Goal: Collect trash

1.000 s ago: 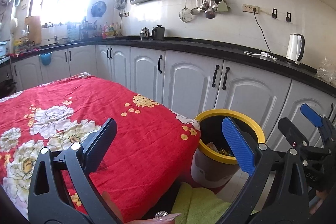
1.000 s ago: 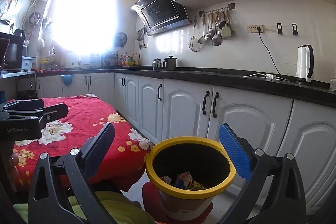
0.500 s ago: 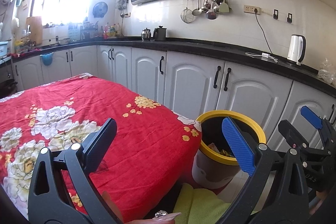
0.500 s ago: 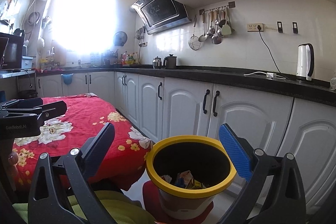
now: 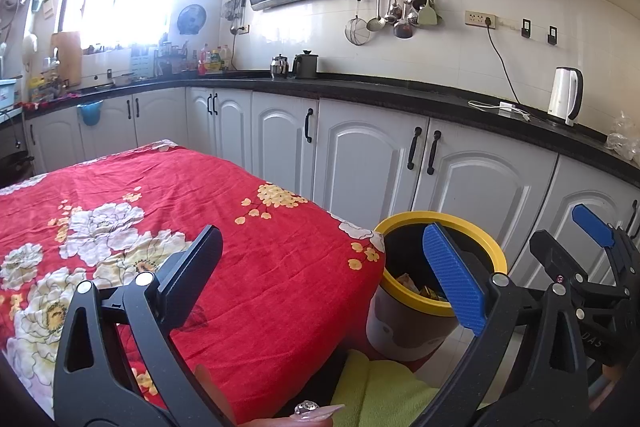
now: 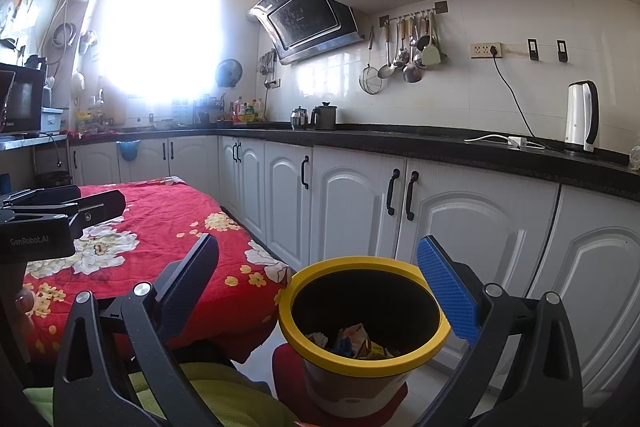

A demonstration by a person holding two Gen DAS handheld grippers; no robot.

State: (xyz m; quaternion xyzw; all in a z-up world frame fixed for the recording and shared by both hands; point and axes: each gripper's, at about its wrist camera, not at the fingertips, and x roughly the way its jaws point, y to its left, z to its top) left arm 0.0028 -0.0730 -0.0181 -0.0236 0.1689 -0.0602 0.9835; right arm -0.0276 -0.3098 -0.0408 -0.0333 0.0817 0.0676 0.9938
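1. We see a round, tapering plastic trash bin with a thick yellow rim [image 6: 362, 331] and a pale outer wall, standing upright on a red mat on the floor, just beside the table corner and in front of the white panelled cabinet doors [image 6: 352, 211].
2. Its long axis is vertical and its mouth opens upward; inside, against the dark inner wall, lie crumpled wrappers and scraps of trash [image 6: 354, 341], low in the bin.
3. The table is covered by a red cloth printed with white and yellow flowers [image 5: 168, 211], slightly wrinkled, and its top is bare in both views.
4. Our left gripper [image 5: 320, 259] hovers over the table's near edge, level and pointing at the cabinets; its jaws are spread wide, with nothing between the black finger and the ribbed blue pad. A fingertip with a jewelled nail [image 5: 308, 409] shows at the handle.
5. Our right gripper [image 6: 316, 267] hangs just above and before the bin, aimed slightly down at its mouth; it too is released, jaws wide and empty.
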